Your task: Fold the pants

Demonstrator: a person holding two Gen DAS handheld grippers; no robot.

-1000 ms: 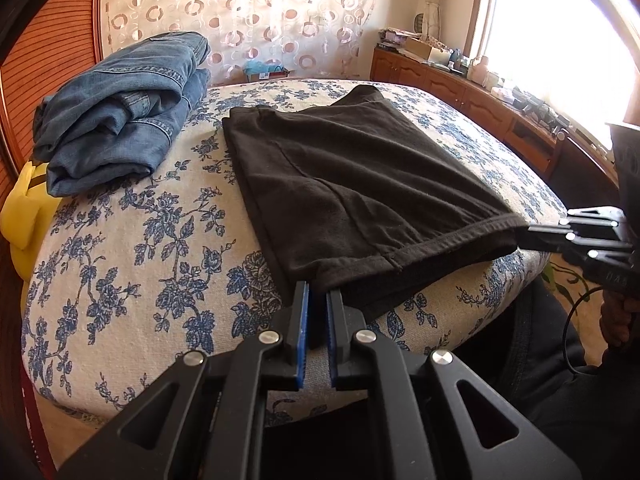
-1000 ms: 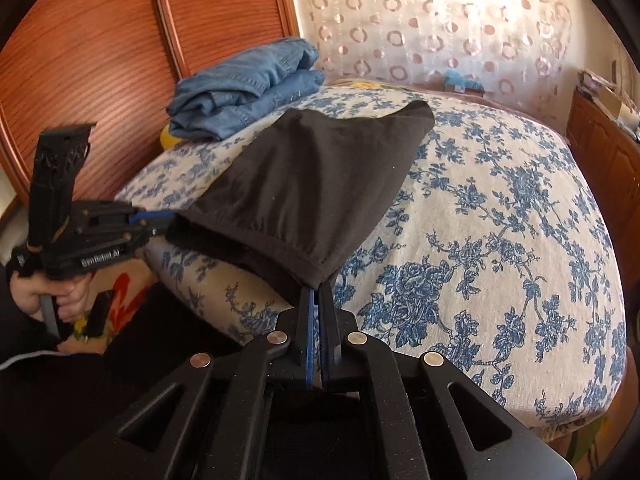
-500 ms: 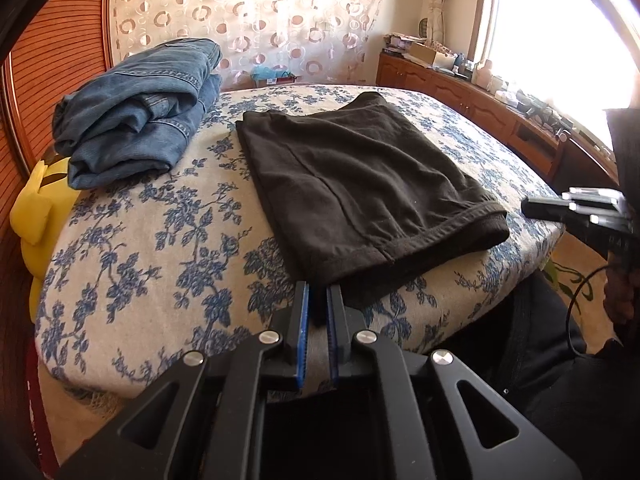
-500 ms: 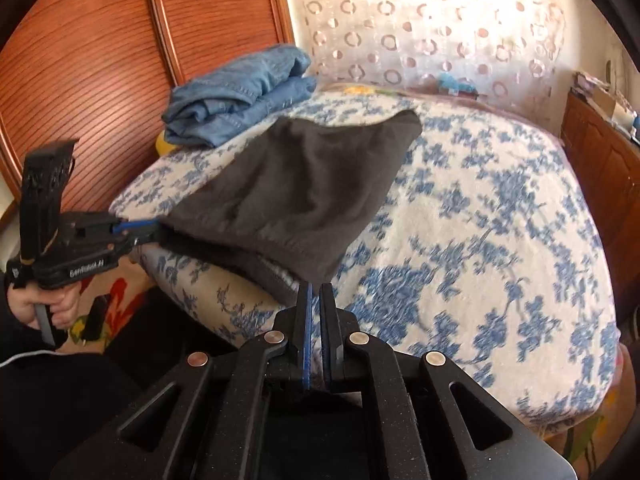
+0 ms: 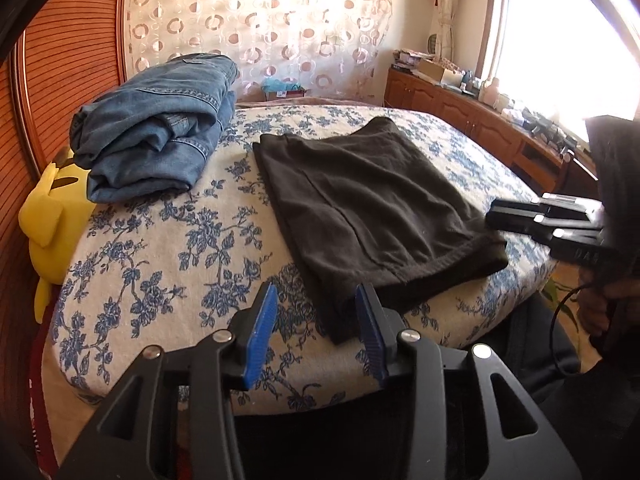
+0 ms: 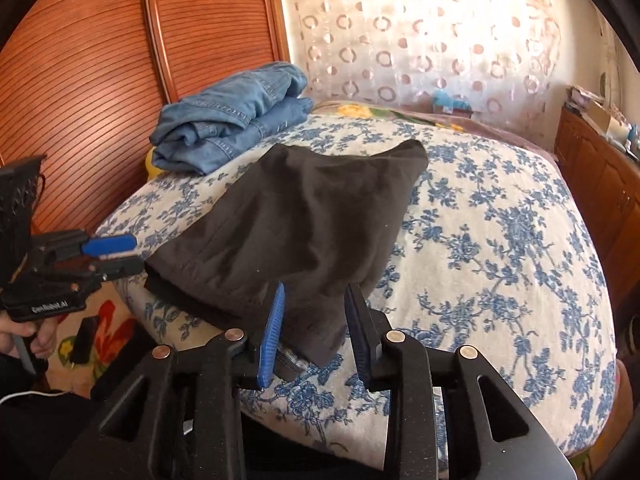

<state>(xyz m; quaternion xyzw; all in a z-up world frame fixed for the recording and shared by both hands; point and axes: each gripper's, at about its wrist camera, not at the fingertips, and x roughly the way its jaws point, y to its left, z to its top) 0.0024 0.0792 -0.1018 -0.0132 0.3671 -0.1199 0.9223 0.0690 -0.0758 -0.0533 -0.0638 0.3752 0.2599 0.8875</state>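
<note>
Black pants (image 5: 360, 200) lie folded flat on the flowered bed (image 5: 160, 260). Their near hem runs along the bed's front edge. My left gripper (image 5: 316, 320) is at the hem's left corner, jaws opening. That corner lies loose between the blue pads (image 5: 260, 332), which do not press on it. My right gripper (image 6: 316, 316) is at the other corner of the black pants (image 6: 304, 220), jaws also opening, with the cloth free between them. Each gripper shows in the other's view: right gripper (image 5: 496, 216), left gripper (image 6: 116, 254).
Folded blue jeans (image 5: 160, 128) sit at the bed's far left by the slatted wooden wall (image 6: 80, 80). A yellow plush toy (image 5: 52, 208) is wedged beside them. A wooden cabinet (image 5: 480, 120) with clutter runs under the window on the right.
Both grippers went from shut on the pants' hem to open and let it go. The hem dropped onto the bed and the pants now lie flat.
</note>
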